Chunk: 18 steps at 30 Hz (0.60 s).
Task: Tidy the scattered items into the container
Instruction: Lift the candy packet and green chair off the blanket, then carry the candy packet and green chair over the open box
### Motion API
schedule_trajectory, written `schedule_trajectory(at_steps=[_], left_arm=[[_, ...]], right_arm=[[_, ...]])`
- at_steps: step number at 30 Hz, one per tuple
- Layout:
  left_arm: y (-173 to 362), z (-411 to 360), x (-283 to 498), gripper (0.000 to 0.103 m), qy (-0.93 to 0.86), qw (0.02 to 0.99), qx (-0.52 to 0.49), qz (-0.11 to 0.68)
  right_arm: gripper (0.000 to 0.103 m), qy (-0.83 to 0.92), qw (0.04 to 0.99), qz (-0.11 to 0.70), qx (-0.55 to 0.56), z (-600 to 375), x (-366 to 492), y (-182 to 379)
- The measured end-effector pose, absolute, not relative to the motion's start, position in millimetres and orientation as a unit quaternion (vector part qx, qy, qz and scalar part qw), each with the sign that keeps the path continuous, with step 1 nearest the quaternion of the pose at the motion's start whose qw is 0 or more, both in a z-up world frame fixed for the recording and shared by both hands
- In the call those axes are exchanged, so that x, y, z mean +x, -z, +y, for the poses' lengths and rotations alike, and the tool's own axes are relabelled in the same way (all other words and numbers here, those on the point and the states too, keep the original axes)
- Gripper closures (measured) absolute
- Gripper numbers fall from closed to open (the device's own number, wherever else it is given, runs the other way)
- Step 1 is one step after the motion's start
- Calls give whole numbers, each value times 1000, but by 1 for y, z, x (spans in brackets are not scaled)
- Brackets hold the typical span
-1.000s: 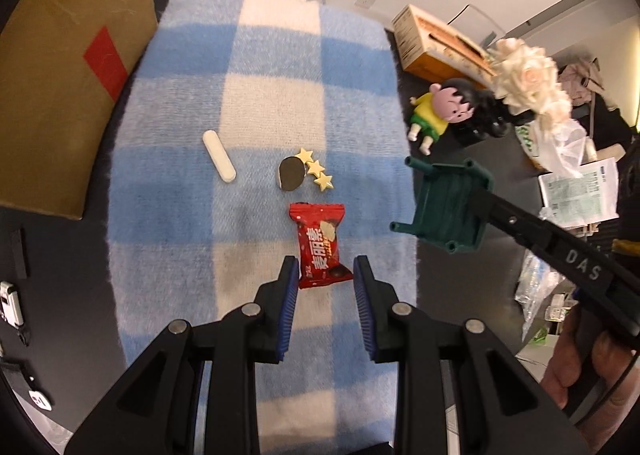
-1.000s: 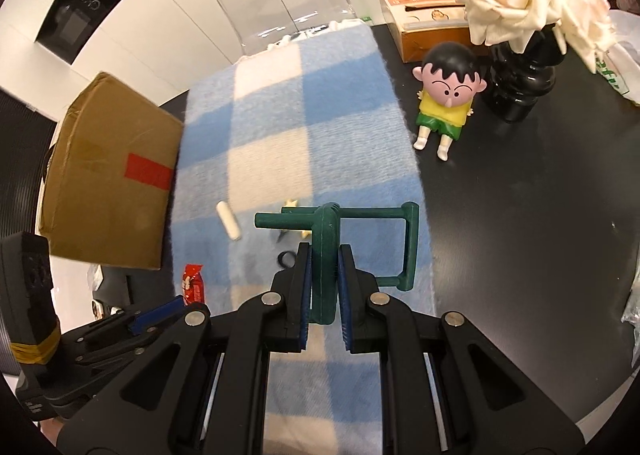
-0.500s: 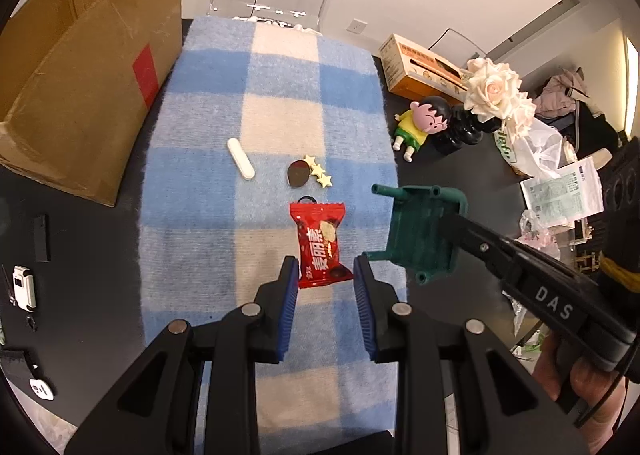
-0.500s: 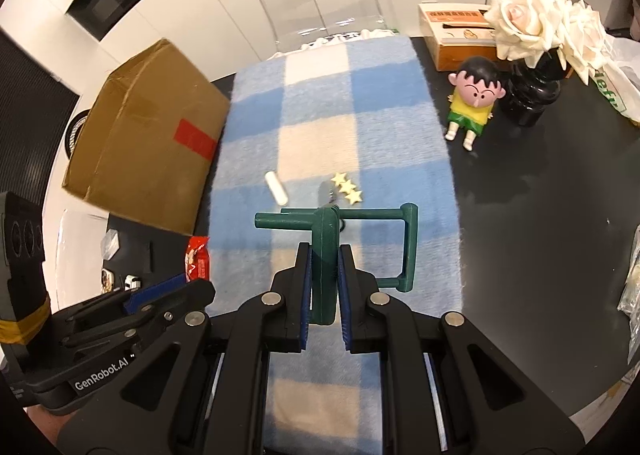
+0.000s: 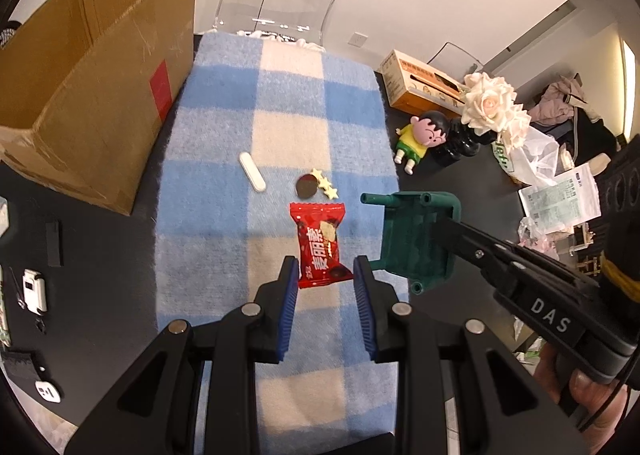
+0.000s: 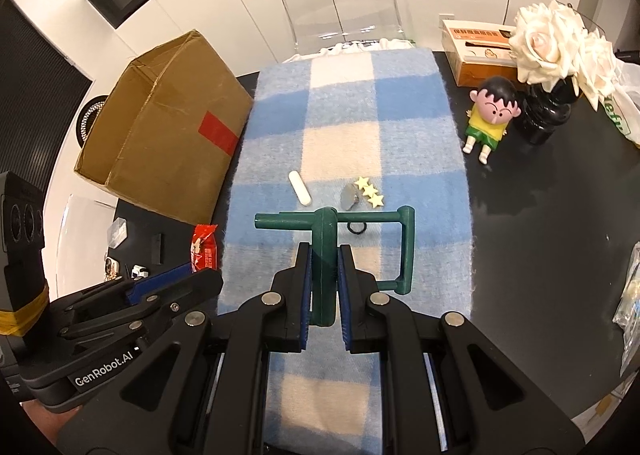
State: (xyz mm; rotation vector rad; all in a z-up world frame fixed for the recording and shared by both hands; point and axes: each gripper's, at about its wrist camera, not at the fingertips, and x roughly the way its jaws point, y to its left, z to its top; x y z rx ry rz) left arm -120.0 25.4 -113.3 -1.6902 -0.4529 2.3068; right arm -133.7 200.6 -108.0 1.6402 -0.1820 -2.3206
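Black tabletop (image 6: 540,215) fills my view, with a blue-and-cream checked blanket (image 6: 416,115) laid down its middle as my landmark. Left of the blanket, touching its edge, stands the open cardboard box (image 5: 80,103) with a red tape patch on its side. Beyond the blanket's far end I see a clear chair (image 6: 336,3). Right of the blanket, near its far corner, sit white roses in a black vase (image 6: 552,51) and a cartoon doll (image 6: 490,119). Above the blanket's right edge my right gripper (image 6: 323,287) is clamped on the seat of a small green toy chair (image 5: 412,243), lifted clear of the cloth. Over the blanket's middle my left gripper (image 5: 325,295) pinches the bottom end of a red snack packet (image 5: 320,243), which stands up between the blue pads. On the blanket past the packet lie a white stick (image 5: 252,171), a dark round piece (image 5: 306,187) and three yellow stars (image 5: 325,185) touching it.
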Motion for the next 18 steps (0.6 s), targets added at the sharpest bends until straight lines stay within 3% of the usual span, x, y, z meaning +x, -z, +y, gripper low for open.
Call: schedule_trajectory(at_steps=[18], left_arm=[[97, -46, -141, 75, -804, 78, -555, -199]], right_arm=[[91, 812, 196, -20, 549, 136, -170, 78]])
